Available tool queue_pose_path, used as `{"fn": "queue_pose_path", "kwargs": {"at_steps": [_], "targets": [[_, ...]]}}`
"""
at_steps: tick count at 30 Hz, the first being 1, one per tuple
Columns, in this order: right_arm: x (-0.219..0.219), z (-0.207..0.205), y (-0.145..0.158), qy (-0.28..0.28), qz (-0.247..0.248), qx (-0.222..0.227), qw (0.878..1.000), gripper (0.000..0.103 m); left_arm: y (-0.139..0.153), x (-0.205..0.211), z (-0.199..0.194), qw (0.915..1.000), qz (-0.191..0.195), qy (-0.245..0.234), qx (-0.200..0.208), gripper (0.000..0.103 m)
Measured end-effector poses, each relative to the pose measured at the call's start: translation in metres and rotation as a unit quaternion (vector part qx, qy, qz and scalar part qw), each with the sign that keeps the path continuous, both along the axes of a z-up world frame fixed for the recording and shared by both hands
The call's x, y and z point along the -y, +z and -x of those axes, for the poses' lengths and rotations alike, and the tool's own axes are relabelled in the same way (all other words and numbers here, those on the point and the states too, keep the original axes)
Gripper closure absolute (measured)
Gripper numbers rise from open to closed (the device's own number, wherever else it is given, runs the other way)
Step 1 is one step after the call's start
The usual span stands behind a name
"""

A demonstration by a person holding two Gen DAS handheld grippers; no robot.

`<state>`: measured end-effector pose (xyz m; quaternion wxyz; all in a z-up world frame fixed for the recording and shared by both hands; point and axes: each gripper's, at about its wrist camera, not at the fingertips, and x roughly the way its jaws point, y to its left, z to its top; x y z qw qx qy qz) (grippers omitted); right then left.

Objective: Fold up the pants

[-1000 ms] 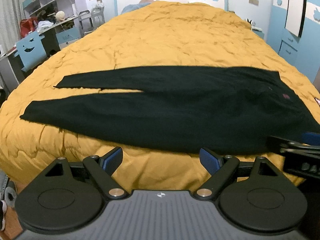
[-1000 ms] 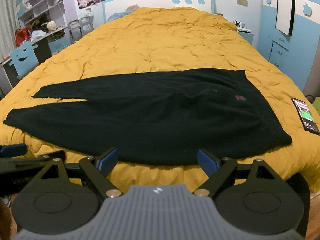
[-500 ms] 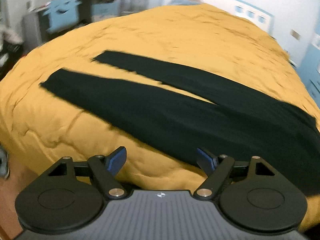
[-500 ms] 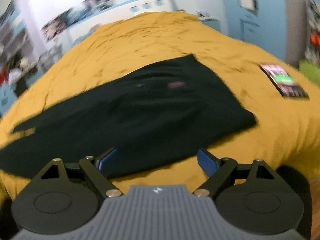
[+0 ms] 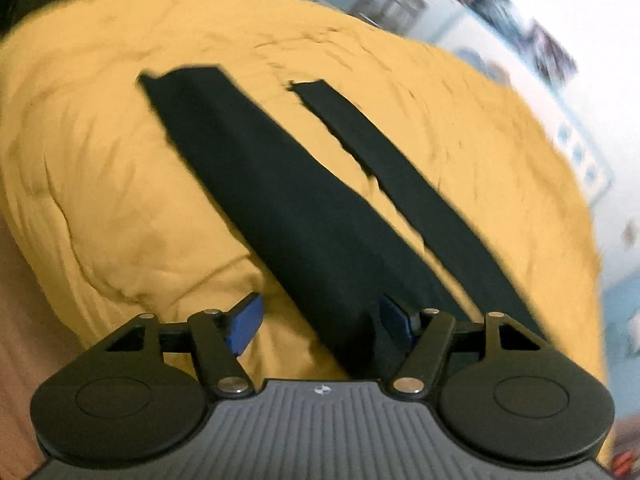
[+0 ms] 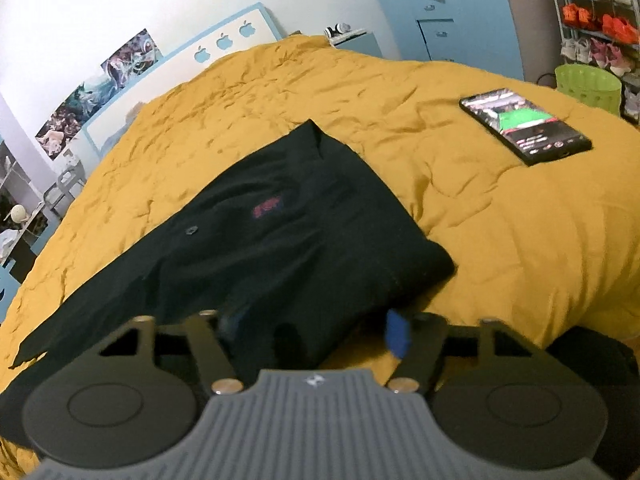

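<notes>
Lying flat on the yellow bedspread (image 5: 100,184), the black pants (image 5: 280,216) show 2 legs spread apart. The left gripper (image 5: 320,320) has its jaws spread wide over the near leg. Further right, the right gripper (image 6: 316,332) is also spread over the waist edge, and a phone (image 6: 524,124) lies well apart.

Pants (image 6: 280,240): black, spread flat on the yellow quilt (image 6: 520,240); waist end nearest, small red mark and a button showing
Right gripper (image 6: 316,330): jaws apart, low over the near waist edge; blue pad (image 6: 398,334) beside the cloth; touching or not, cannot tell
Phone (image 6: 524,124): screen lit, lying on the quilt, well apart from the pants
Beyond the bed: green basket (image 6: 588,82); shoe rack (image 6: 596,12)
</notes>
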<state>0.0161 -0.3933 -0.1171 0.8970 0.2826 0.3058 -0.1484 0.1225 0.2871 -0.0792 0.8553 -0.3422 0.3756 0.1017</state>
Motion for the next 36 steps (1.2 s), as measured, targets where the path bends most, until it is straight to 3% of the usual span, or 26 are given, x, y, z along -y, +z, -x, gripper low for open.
{"fn": "queue_pose_path", "kwargs": {"at_steps": [2,7,13,14,15,16,17,20,29,36], "targets": [[0.001,-0.001,-0.001,0.005,0.0,0.001,1.0,0.052,-0.006,-0.016,-0.002,0.9993,0.028,0.02,0.013,0.025],[0.007,0.0,0.001,0.007,-0.002,0.001,1.0,0.069,-0.011,-0.039,-0.01,0.9959,0.039,0.071,0.041,0.025],[0.012,0.01,0.002,-0.01,-0.025,0.007,1.0,0.079,-0.016,-0.057,-0.021,0.9868,0.062,0.141,0.049,0.027],[0.012,0.011,0.003,-0.013,-0.025,0.007,1.0,0.085,-0.015,-0.058,-0.022,0.9859,0.055,0.15,0.049,0.059],[0.013,0.012,0.004,-0.013,-0.026,0.007,1.0,0.088,-0.01,-0.057,-0.021,0.9849,0.032,0.166,0.038,0.083],[0.014,0.013,0.004,-0.014,-0.029,0.007,0.999,0.092,-0.007,-0.054,-0.023,0.9851,0.007,0.17,0.025,0.097],[0.016,0.013,0.004,-0.015,-0.034,0.007,0.999,0.095,-0.005,-0.054,-0.023,0.9856,-0.003,0.167,0.024,0.099],[0.02,0.014,0.006,-0.015,-0.051,0.014,0.998,0.103,-0.001,-0.057,-0.022,0.9866,0.007,0.16,0.029,0.099],[0.033,0.011,0.037,-0.011,-0.083,0.067,0.994,0.103,0.036,-0.058,-0.053,0.9915,-0.009,0.123,0.043,0.1],[0.043,-0.023,0.062,0.005,-0.095,0.08,0.992,0.103,0.064,-0.051,-0.099,0.995,-0.012,0.091,0.04,0.1]]}}
